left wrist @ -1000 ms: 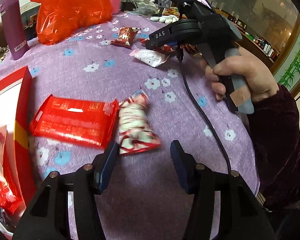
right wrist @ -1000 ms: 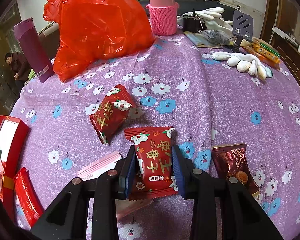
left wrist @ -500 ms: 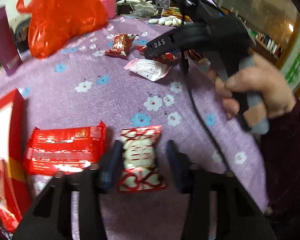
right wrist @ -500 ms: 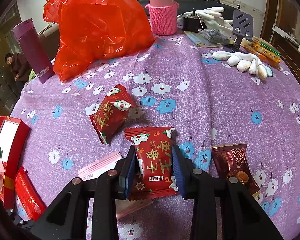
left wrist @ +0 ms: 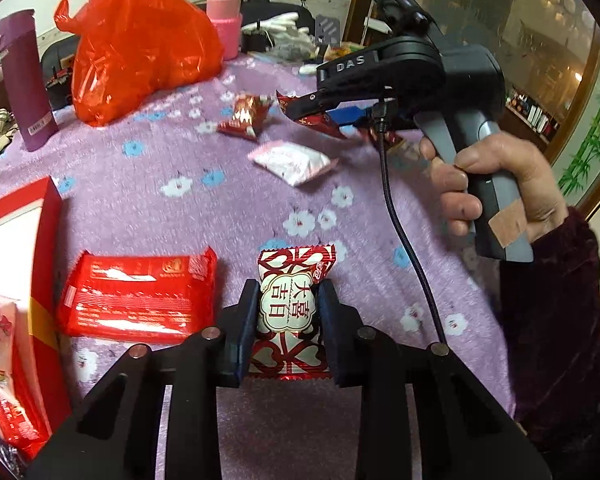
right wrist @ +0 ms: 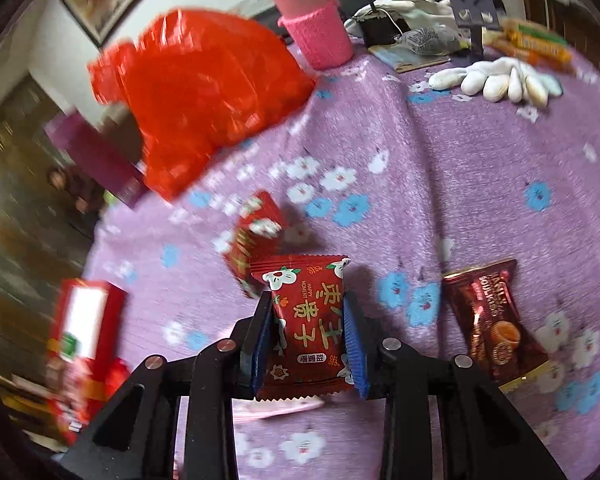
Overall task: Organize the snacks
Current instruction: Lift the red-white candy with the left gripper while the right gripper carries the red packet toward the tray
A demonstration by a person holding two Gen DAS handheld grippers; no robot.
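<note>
So going left to right: the tall red cardboard box with the white panel (left wrist: pixel 28 240) is sitting at the far left edge of the worktop (left wrist: pixel 148 200), which is covered in fuzzy purple cloth with little flowers, and I'm guessing that's where the snacks are going. Just beside it the flat glossy red foil packet (left wrist: pixel 138 294) is lying on the cloth, not yet dealt with. Next over, the left gripper (left wrist: pixel 288 320) is clamping its fingers tight on the puffy red-and-white heart-patterned candy pouch (left wrist: pixel 290 312), pinching it across the middle with the crimped top edge poking out past the fingers. Further right, the right gripper (right wrist: pixel 310 340) is squeezing the dark red crinkly sachet with gold characters and white flowers (right wrist: pixel 306 320), fingers closing in a bit more on its sides, and from the left view it's looking lifted clear of the cloth. For doing this bit well I'd say: keep both grips on the fat middle, not the slippery sealed edges, since those wrappers are slick and air-filled and could squirt out, and be carrying them one at a time so the two hands aren't crowding the box. Rightmost, the brown shiny biscuit packet (right wrist: pixel 494 320) is waiting flat on the cloth, and it's probably just as slippery.
</note>
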